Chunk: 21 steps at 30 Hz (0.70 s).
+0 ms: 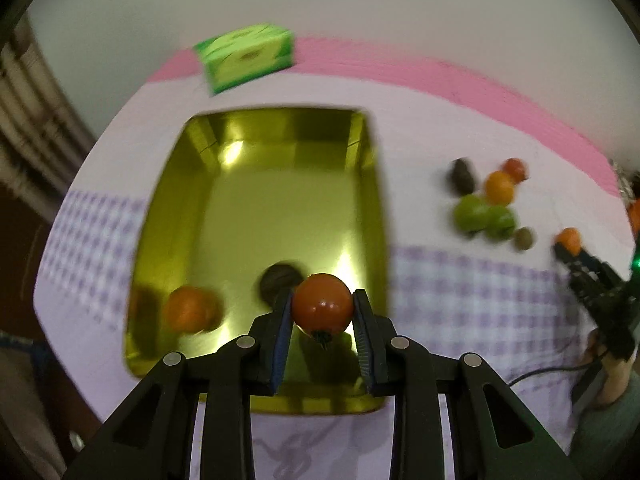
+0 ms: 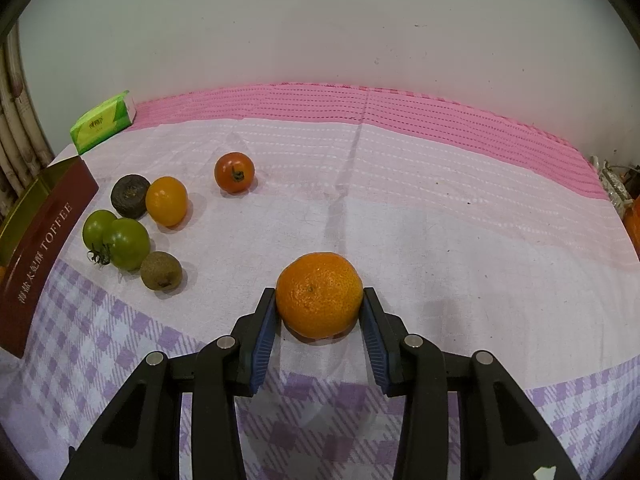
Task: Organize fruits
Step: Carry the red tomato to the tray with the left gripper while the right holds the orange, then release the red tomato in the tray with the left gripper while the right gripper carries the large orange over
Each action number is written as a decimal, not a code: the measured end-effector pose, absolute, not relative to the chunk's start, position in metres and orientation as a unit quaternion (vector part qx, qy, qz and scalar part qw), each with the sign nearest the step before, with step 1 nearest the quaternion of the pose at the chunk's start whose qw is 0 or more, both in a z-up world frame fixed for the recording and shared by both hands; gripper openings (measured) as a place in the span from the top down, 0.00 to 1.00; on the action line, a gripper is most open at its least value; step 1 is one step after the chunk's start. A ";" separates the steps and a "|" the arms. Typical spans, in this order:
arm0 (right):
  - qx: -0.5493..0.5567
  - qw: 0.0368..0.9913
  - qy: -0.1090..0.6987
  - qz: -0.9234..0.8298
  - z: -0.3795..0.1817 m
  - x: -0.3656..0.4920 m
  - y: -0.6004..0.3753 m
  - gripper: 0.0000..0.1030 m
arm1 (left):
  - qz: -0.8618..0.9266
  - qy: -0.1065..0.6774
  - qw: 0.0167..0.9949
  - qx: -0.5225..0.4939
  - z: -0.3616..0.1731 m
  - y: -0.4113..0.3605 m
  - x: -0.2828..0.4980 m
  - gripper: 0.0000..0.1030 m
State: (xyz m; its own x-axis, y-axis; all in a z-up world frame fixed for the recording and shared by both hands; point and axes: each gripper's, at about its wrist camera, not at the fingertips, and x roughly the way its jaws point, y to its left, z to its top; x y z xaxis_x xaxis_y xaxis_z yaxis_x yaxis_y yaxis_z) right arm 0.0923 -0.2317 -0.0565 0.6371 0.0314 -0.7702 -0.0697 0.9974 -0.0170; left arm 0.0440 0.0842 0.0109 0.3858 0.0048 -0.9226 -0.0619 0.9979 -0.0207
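One word, "TOFFEE", marks the tin (image 2: 40, 248).

The left tongs (image 1: 322, 312) pinch a red-orange tomato (image 1: 322, 303) between their blue pads, above the near end of a gold tin (image 1: 256, 208). Inside the tin, an orange fruit (image 1: 191, 308) lies at 9 o'clock of the tomato and a dark fruit (image 1: 280, 278) at 10 o'clock. A blurred fruit cluster (image 1: 486, 204) sits on the desk (image 1: 460, 288) at 2 o'clock, a green box (image 1: 246, 56) at 11 o'clock.
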 end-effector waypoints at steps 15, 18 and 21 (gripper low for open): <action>-0.025 0.904 0.426 0.027 -0.057 0.093 -0.230 0.63 | 0.048 0.595 0.802 -0.026 -0.029 0.118 0.041 0.71; -0.026 0.904 0.427 0.026 -0.058 0.093 -0.230 0.63 | 0.049 0.601 0.798 -0.016 -0.034 0.120 0.042 0.71; -0.026 0.904 0.426 0.026 -0.057 0.093 -0.230 0.62 | 0.050 0.604 0.795 -0.011 -0.038 0.122 0.042 0.71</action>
